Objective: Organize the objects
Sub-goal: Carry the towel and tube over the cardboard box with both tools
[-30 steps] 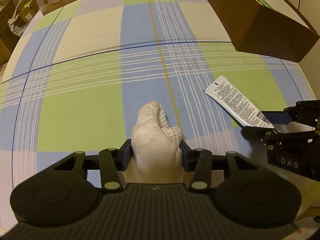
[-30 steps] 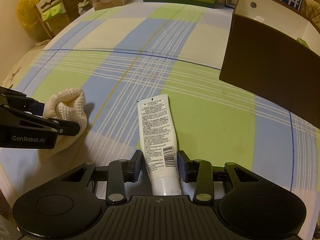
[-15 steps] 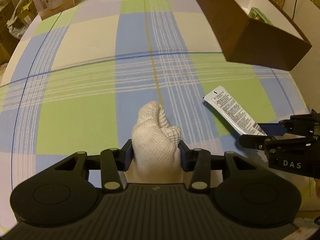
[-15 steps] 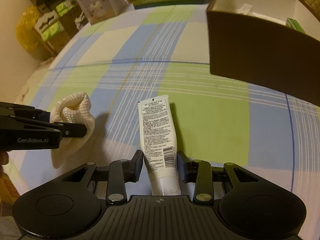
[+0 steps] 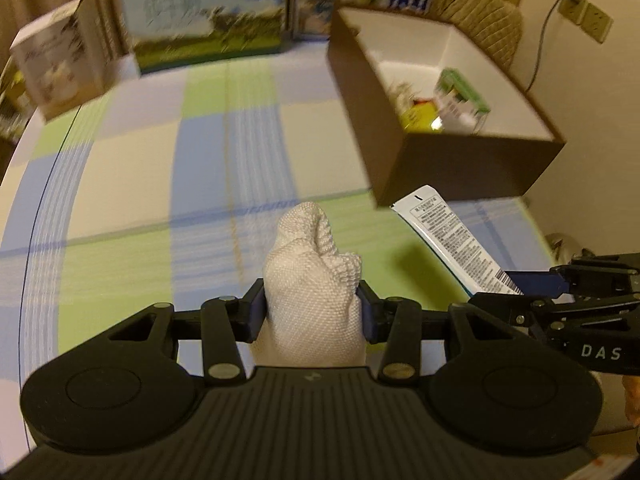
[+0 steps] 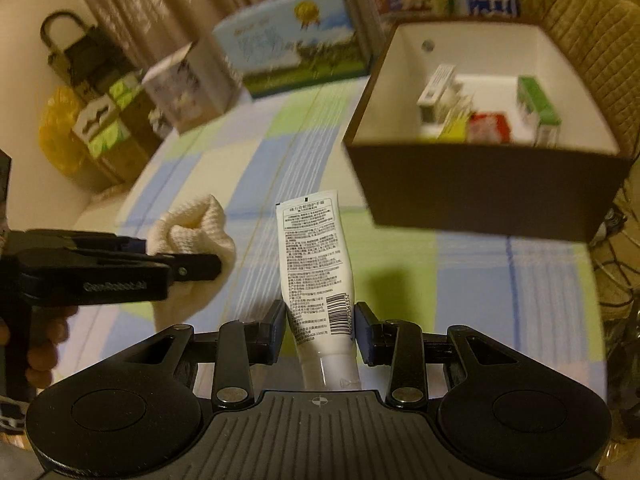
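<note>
My left gripper is shut on a cream knitted cloth and holds it above the checked tablecloth. My right gripper is shut on a white tube with printed text and a barcode, also lifted. The tube shows in the left wrist view at right, with the right gripper behind it. The cloth and the left gripper show at the left of the right wrist view. A brown open box with a white inside holds several small packages, ahead and to the right.
Printed cartons stand along the table's far edge, with a white carton at far left. A padded chair back is behind the box. Bags and boxes sit on the floor at left. A wall socket with a cable is at right.
Both grippers have risen and tilted up with the cloth and the tube; the box's inside and the far cartons have come into view. Both grips are unchanged.
</note>
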A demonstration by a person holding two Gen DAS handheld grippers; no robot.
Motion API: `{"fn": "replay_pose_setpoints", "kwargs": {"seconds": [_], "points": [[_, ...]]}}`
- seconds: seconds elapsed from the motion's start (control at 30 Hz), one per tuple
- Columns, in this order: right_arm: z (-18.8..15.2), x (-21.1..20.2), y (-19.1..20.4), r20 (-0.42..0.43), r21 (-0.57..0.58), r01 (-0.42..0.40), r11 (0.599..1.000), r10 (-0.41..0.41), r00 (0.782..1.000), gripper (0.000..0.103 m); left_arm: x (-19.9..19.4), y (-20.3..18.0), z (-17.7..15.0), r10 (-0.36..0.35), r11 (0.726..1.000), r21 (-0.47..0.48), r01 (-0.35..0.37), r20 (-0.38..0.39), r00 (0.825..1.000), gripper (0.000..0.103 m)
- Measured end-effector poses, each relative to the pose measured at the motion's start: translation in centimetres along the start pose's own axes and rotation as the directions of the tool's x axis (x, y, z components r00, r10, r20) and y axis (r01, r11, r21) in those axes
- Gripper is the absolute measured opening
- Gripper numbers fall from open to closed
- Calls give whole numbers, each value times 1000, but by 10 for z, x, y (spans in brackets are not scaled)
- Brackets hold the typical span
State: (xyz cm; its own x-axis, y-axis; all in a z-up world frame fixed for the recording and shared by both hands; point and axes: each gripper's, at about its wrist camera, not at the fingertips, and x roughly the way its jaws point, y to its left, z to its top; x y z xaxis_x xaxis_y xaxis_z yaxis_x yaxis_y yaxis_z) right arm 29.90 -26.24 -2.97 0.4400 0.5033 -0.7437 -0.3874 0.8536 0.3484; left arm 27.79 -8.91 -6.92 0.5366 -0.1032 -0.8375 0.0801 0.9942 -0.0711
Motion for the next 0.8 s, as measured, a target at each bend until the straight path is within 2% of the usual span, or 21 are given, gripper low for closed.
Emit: {"fn": "replay_pose_setpoints", "kwargs": {"seconds": [0.23,0.43,0.6,0.8], "points": [[44,-32,-33,109,74,5,997,-13,994,34,4,-31,48,-33,998,58,30,66,997,40],[86,-43,-68,182,131,15,991,-39,983,34,17,-57,99,-60,994,99,49,112,992,41],[119,-31,-100,195,184,12,983,-49,980,34,36,-79,138,-76,990,127,59,130,989,41],[149,-4,-133,179,231,27,973,-70,981,34,70,-99,176,-81,987,146,63,116,990,41]]}}
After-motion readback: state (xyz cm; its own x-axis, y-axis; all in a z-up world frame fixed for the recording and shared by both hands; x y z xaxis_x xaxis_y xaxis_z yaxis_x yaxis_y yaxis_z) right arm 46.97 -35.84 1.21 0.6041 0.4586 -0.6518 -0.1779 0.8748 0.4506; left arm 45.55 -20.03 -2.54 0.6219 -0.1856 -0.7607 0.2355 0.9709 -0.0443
